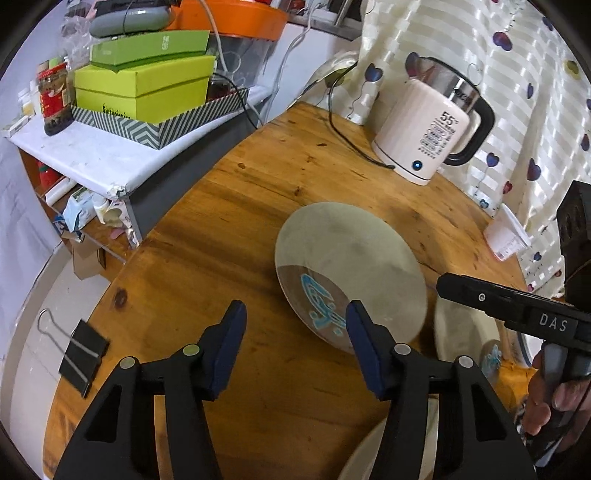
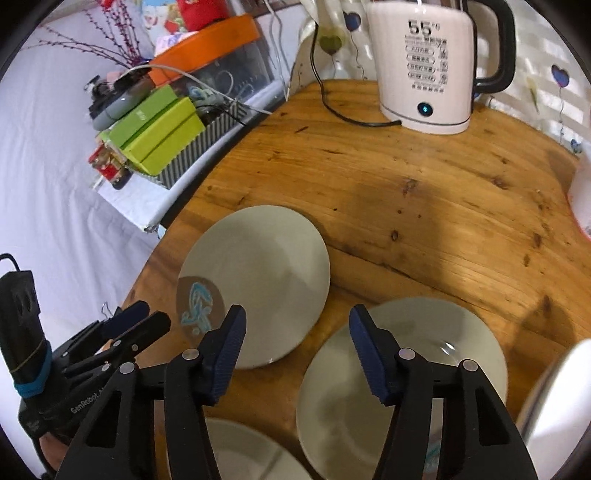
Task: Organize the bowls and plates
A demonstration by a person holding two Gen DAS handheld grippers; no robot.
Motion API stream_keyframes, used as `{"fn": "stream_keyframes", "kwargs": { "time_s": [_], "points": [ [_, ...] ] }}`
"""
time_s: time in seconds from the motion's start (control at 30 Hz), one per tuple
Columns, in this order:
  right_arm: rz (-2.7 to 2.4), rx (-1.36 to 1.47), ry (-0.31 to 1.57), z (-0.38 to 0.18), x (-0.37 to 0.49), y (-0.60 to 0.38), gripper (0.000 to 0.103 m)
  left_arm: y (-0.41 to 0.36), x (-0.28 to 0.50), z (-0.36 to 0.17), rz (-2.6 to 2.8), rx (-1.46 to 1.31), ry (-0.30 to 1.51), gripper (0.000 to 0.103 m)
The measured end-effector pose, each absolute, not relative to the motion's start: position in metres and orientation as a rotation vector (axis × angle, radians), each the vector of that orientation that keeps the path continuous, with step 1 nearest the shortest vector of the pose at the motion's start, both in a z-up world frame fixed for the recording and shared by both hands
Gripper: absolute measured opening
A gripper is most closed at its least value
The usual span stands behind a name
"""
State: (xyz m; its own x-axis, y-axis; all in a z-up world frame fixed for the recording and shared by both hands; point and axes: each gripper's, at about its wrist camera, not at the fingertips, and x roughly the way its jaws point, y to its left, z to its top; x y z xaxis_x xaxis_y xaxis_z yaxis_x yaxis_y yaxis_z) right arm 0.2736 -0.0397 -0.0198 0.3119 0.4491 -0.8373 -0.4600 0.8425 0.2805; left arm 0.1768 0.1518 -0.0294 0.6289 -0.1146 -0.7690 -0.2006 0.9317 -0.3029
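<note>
kettle (image 2: 424, 70) at table's (image 2: 424, 206) far edge | binder clip (image 1: 79, 354) | green boxes (image 1: 144, 88) on shelf

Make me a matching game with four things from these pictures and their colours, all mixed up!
Things:
1. kettle
2. binder clip
3. box lid
4. table

Colours:
A. orange
B. wooden brown
C. white with a black handle
D. black with silver wire handles

Pairs: 1-C, 2-D, 3-A, 4-B
</note>
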Motion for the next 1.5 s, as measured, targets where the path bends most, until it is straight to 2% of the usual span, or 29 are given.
{"fn": "stream_keyframes", "kwargs": {
  "time_s": [0.37, 0.5, 0.57, 0.77, 0.8, 0.83, 1.0, 1.5],
  "points": [
    [0.592, 0.011, 1.156, -0.043, 0.309, -0.031, 0.049, 0.163, 0.202, -0.048, 0.031, -0.459, 0.928, 0.056],
    [0.586, 0.017, 1.173, -0.049, 0.316, -0.031, 0.042, 0.162, 0.207, -0.05, 0.024, -0.456, 0.934, 0.046],
    [0.588, 0.017, 1.183, -0.053, 0.318, -0.029, 0.035, 0.161, 0.209, -0.05, 0.018, -0.454, 0.932, 0.044],
    [0.606, 0.018, 1.188, -0.056, 0.319, -0.025, 0.028, 0.159, 0.212, -0.051, 0.002, -0.448, 0.93, 0.038],
    [0.608, 0.016, 1.188, -0.056, 0.319, -0.024, 0.027, 0.158, 0.213, -0.052, -0.007, -0.452, 0.934, 0.032],
    [0.605, 0.011, 1.185, -0.056, 0.319, -0.023, 0.027, 0.157, 0.214, -0.052, -0.01, -0.453, 0.936, 0.031],
    [0.602, 0.021, 1.184, -0.056, 0.319, -0.024, 0.024, 0.156, 0.215, -0.052, 0.002, -0.443, 0.934, 0.031],
    [0.605, -0.004, 1.139, -0.033, 0.303, -0.024, 0.024, 0.155, 0.199, -0.031, 0.001, -0.433, 0.902, 0.031]
  ]
}}
